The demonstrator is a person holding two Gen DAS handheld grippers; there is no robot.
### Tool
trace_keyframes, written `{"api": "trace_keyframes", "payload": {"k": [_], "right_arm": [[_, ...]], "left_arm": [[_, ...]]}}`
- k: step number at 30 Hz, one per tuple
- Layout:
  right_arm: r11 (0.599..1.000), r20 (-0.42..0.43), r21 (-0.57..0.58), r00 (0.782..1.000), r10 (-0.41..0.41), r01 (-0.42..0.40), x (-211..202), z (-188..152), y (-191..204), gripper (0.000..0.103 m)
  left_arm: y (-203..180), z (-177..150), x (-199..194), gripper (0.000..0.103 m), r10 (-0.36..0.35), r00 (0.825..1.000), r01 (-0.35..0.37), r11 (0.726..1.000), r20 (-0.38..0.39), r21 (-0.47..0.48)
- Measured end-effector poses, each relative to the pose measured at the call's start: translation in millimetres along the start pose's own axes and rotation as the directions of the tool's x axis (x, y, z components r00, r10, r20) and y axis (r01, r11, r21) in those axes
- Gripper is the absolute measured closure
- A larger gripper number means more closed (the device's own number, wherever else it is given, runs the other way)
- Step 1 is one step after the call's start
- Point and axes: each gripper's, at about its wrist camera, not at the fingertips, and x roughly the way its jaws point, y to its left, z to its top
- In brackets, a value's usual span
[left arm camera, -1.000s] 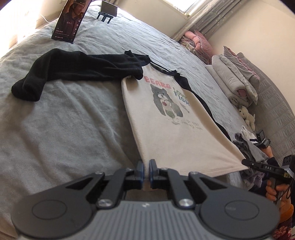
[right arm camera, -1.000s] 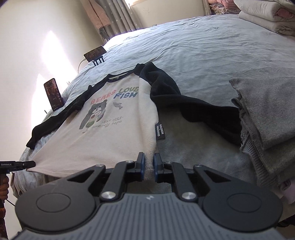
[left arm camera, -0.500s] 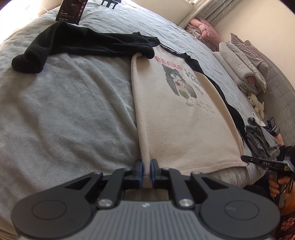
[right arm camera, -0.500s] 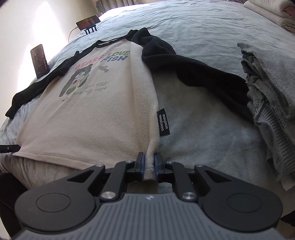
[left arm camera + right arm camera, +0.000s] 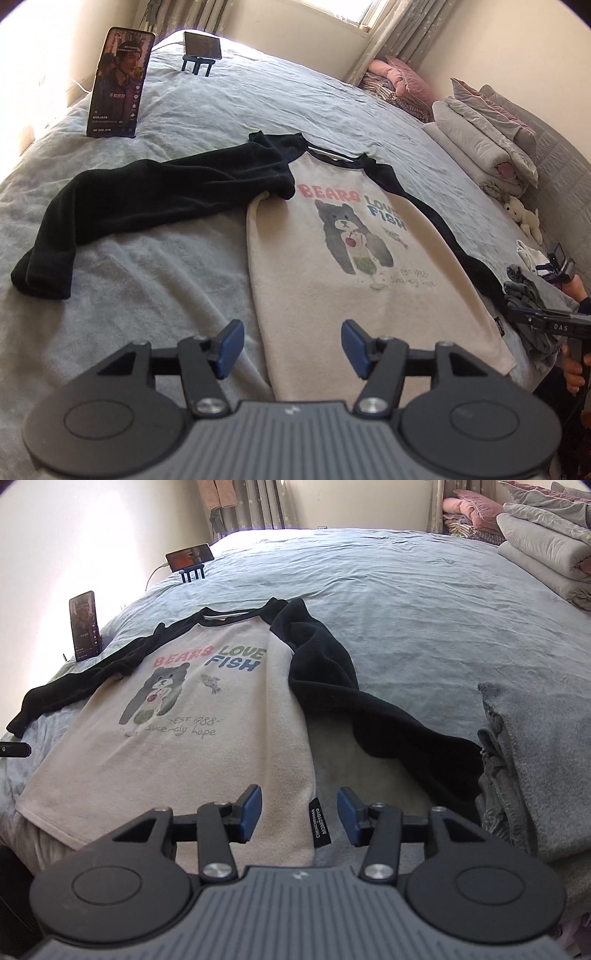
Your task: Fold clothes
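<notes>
A cream shirt (image 5: pixel 354 280) with black sleeves and a bear print lies flat, front up, on the grey bed. Its left sleeve (image 5: pixel 147 199) stretches out to the left; its right sleeve (image 5: pixel 369 705) trails toward the near right. My left gripper (image 5: pixel 291 345) hovers over the shirt's lower left hem corner, jaws opening, pads off the cloth. My right gripper (image 5: pixel 299 818) hovers over the lower right hem corner (image 5: pixel 295 830) by the black side label (image 5: pixel 320 827), jaws opening too, pads clear of the fabric. The right gripper also shows in the left wrist view (image 5: pixel 546 321), held by a hand.
Two phones stand on the bed: one upright (image 5: pixel 120 83) at far left, one on a blue stand (image 5: pixel 202 46). Folded grey garments (image 5: pixel 535 760) lie right of the shirt. Stacked quilts and pillows (image 5: pixel 487 136) and a plush toy (image 5: pixel 524 218) line the far right.
Both grippers were shut on the shirt's lower hem corners and have opened, letting the hem drop flat on the bed. Both have drawn back a little and tilted up.
</notes>
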Motion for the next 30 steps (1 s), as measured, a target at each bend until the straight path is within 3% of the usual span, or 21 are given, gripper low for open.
{"api": "trace_keyframes", "payload": {"k": [6, 14, 19, 30], "right_arm": [[1.000, 0.035, 0.007, 0.999, -0.016, 0.016, 17.9, 24.1, -8.4, 0.053], [0.998, 0.078, -0.013, 0.995, -0.065, 0.066, 56.5, 64.0, -22.4, 0.053], [0.994, 0.079, -0.028, 0.992, -0.099, 0.101, 86.7, 88.9, -34.3, 0.053], [0.990, -0.033, -0.074, 0.992, -0.122, 0.119, 161.8, 114.0, -40.3, 0.053]], "left_arm": [[5.4, 34.6, 21.1, 0.041, 0.126, 0.988, -0.130, 0.991, 0.087, 0.042], [18.5, 78.9, 62.2, 0.039, 0.224, 0.961, -0.244, 0.964, 0.163, 0.111], [32.8, 103.3, 90.7, 0.039, 0.277, 0.947, -0.297, 0.949, 0.164, 0.106], [52.5, 122.0, 139.9, 0.041, 0.341, 0.931, -0.354, 0.931, 0.131, 0.091]]}}
